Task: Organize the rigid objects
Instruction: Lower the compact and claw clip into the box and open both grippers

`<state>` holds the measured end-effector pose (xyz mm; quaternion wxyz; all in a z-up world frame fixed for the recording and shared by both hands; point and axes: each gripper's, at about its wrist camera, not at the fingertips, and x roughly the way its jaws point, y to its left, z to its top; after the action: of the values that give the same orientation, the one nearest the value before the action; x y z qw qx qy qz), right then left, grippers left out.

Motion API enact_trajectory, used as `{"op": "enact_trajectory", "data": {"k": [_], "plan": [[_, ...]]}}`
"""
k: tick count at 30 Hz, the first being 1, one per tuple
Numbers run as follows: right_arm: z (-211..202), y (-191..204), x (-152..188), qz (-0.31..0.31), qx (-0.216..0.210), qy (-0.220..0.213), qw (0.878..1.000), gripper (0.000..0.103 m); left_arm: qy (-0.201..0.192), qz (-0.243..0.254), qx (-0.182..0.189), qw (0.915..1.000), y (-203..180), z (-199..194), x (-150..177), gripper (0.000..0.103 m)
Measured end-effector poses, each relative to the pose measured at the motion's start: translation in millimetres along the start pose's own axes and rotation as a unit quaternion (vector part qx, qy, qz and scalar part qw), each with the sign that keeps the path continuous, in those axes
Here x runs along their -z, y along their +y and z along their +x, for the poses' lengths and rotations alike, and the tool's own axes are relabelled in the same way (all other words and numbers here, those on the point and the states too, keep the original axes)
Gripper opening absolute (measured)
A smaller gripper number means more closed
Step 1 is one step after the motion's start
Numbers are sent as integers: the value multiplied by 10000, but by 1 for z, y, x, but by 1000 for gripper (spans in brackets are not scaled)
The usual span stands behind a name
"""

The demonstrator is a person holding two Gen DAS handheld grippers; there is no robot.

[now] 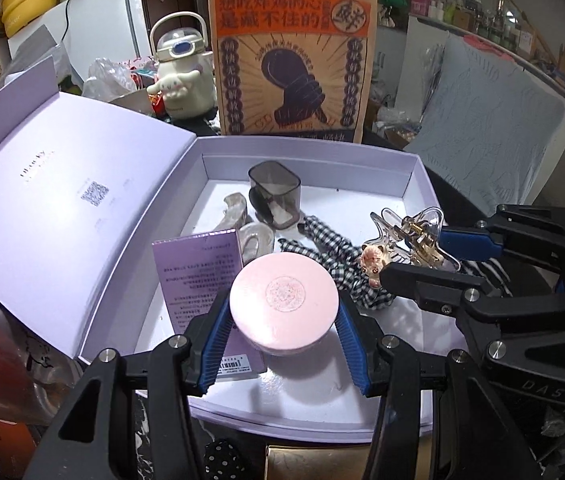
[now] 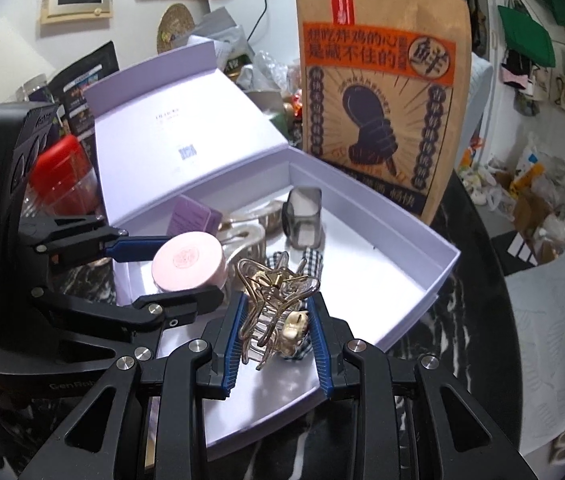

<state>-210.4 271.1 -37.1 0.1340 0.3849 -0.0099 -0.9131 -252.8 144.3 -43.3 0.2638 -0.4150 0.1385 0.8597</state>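
Observation:
An open lilac box [image 1: 410, 164] [image 2: 448, 256] sits on a dark marble table. My left gripper [image 1: 284, 308] is shut on a round pink jar [image 1: 284, 304], held over the box's front part; the jar also shows in the right wrist view [image 2: 188, 260]. My right gripper [image 2: 278, 320] is shut on a clear hair claw clip [image 2: 274, 304] with gold wire and a small bear charm, above the box's right side; the clip also shows in the left wrist view [image 1: 414, 236]. Inside the box lie a purple card box [image 1: 198, 272], a smoky square cup [image 1: 274, 196], pearly claw clips [image 1: 238, 216] and a gingham scrunchie [image 1: 330, 252].
A tall brown paper bag [image 1: 290, 48] [image 2: 382, 100] stands behind the box. The box lid [image 1: 62, 200] leans open to the left. A white kettle [image 1: 182, 72] and a red-lidded jar [image 2: 58, 176] crowd the left. A pale blue cushion [image 1: 494, 128] is at the right.

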Motion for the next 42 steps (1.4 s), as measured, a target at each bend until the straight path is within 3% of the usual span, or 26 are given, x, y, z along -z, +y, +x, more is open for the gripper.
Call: {"op": "enact_trajectory", "data": {"k": [7, 12, 23, 29, 39, 42], "plan": [[12, -2, 7, -61, 166, 124, 9998, 30, 218, -24, 106, 9997, 1, 9, 4, 50], [16, -1, 8, -62, 230, 23, 9997, 30, 280, -123, 149, 9994, 4, 14, 5, 50], [20, 8, 13, -458, 818, -306, 9951, 31, 264, -111, 75, 9996, 4, 19, 5, 50], [19, 2, 11, -310, 628, -342, 9970, 31, 243, -155, 105, 9995, 4, 19, 4, 51], [13, 5, 11, -257, 377, -373, 9983, 53, -91, -217, -256, 9994, 10, 6, 0, 51], [11, 2, 10, -156, 397, -399, 9983, 54, -172, -185, -341, 9991, 8, 1, -1, 51]]}}
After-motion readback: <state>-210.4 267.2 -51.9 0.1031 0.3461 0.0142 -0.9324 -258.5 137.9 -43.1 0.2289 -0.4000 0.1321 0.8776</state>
